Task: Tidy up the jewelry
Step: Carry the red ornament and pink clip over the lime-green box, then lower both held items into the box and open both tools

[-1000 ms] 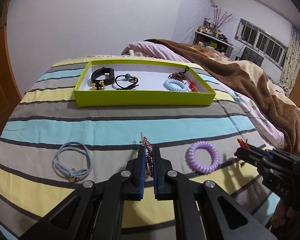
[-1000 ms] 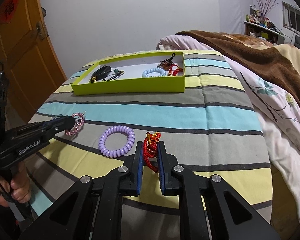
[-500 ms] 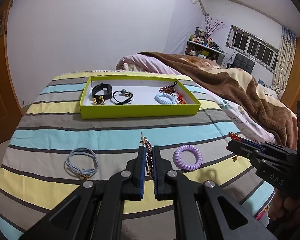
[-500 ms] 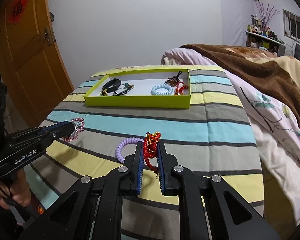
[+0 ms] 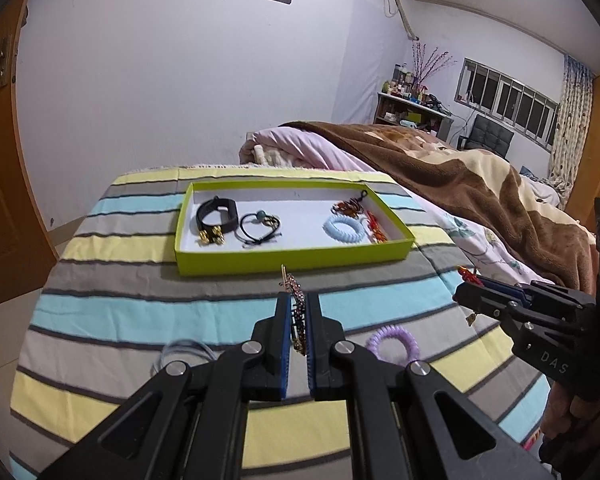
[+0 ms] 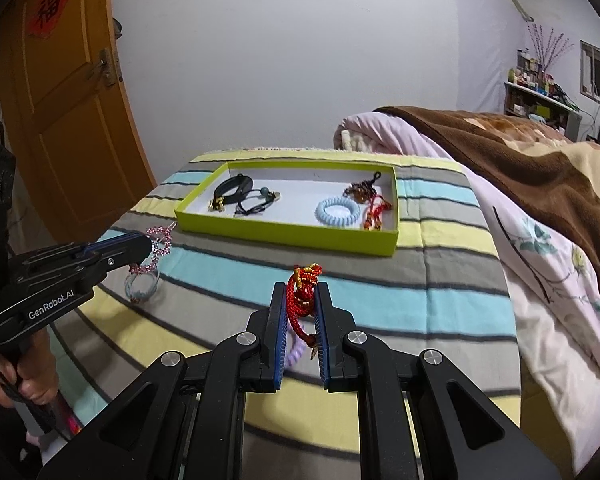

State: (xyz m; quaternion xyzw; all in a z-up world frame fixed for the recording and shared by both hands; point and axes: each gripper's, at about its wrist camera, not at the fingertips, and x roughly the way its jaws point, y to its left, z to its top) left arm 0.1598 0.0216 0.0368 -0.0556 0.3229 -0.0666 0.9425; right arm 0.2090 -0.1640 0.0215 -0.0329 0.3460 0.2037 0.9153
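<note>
Jewelry pieces filled both my grippers. My left gripper (image 5: 299,320) clamped a beaded bracelet (image 5: 296,312); my right gripper (image 6: 302,312) clamped a red cord bracelet (image 6: 302,294), both before the green tray (image 5: 292,258).

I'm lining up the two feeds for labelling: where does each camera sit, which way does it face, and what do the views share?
Left wrist view: sits on the left gripper, looking down its fingers across the striped bedspread at the lime-green cardboard tray; its jaws pinch a pink beaded bracelet; the right gripper shows at right.
Right wrist view: sits on the right gripper, facing the same tray; its jaws clamp a red braided cord bracelet; the left gripper and a hand show at left.
Shared: tray, bedspread, brown blanket, lilac coil hair tie.
</note>
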